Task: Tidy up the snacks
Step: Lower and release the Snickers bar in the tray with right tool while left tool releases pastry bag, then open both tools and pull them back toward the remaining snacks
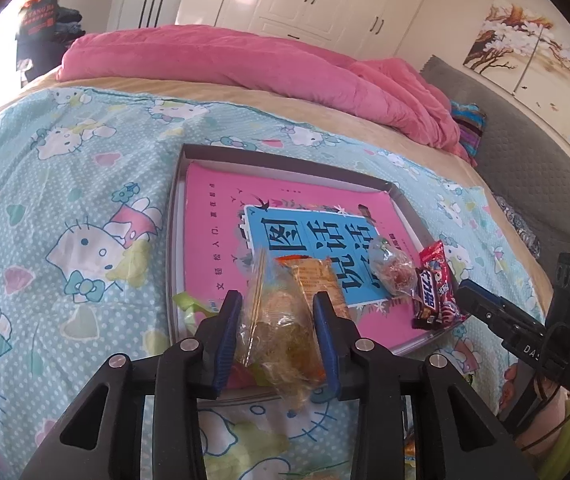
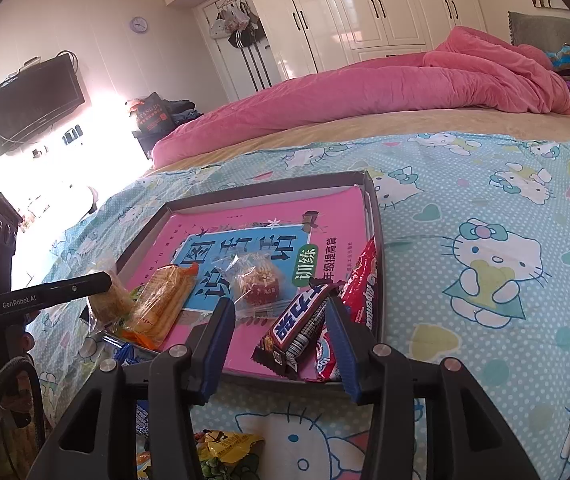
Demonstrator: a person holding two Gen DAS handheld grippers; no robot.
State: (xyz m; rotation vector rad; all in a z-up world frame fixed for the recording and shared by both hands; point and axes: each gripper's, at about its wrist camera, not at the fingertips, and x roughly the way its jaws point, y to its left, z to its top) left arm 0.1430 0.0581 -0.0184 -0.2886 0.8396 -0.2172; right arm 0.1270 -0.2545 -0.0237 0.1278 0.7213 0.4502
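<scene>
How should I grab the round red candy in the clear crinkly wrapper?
Pinch the round candy across its middle, coming down from above. It lies flat on the pink book in the tray, and its crinkly ends would probably slip.

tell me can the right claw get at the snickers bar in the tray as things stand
Probably yes. The right claw stands open with the snickers bar lying between its fingers on the pink book, nothing over it; only the red packet crowds one side.
</scene>
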